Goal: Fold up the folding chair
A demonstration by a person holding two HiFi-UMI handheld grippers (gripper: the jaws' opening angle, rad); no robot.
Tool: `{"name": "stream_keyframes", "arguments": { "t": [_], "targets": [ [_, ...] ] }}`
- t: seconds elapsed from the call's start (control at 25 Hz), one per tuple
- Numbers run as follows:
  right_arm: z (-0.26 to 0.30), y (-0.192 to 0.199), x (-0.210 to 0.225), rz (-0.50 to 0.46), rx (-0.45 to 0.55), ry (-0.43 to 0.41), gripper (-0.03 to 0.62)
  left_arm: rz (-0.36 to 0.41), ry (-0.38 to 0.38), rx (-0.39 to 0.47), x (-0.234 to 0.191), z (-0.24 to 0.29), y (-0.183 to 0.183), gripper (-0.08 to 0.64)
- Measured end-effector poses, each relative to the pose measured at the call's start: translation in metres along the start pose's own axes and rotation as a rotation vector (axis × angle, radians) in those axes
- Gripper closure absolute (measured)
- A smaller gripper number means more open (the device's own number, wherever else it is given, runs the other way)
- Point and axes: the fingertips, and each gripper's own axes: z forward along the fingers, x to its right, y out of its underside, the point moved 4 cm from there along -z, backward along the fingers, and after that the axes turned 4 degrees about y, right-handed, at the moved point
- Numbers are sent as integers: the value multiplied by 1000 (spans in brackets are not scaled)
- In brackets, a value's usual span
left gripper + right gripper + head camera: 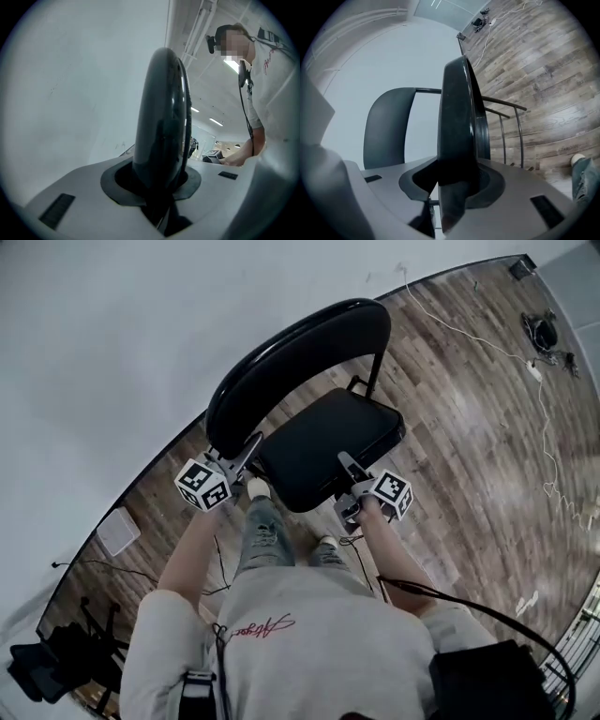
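A black folding chair stands against the white wall. In the head view its curved backrest (291,352) rises above the padded seat (323,446), which tilts upward at the front. My left gripper (251,448) is at the backrest's left lower edge; in the left gripper view the backrest (161,122) fills the gap between the jaws of that gripper (159,187), clamped. My right gripper (345,463) is at the seat's front edge. In the right gripper view the seat (457,131) stands edge-on, held in the right gripper (457,187), with the backrest (386,126) behind.
Wood-plank floor (469,465) surrounds the chair. White cables (539,399) trail across it at the right. A small white box (117,531) sits by the wall and dark equipment (47,657) at lower left. The person's feet (258,488) are just under the seat. Thin chair frame tubes (511,131) run beside the seat.
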Motion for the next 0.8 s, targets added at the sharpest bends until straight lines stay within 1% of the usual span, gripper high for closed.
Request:
{"name": "stream_keyframes", "arguments": {
  "t": [0.04,0.12,0.2,0.28,0.44,0.6,0.72,0.8],
  "targets": [
    [11,2,-13,12,-1,-13,445,-9,16,-2,-8,-1,-6,460],
    [29,6,-32,54,14,-12,448,-32,42,-4,-26,-3,-17,451],
    [41,11,-42,83,48,14,448,-51,62,-12,-44,-5,-25,445],
    [52,15,-51,91,77,51,448,-53,86,-28,-60,-3,-34,445],
    [70,19,-70,128,132,94,451,-21,150,-62,-84,7,-54,446],
    [94,16,-99,191,180,124,451,30,198,-78,-92,15,-70,446],
    [119,7,-122,220,183,149,451,42,199,-77,-100,18,-78,446],
    [130,5,-132,217,189,174,451,32,188,-73,-106,17,-79,446]
  ]
}}
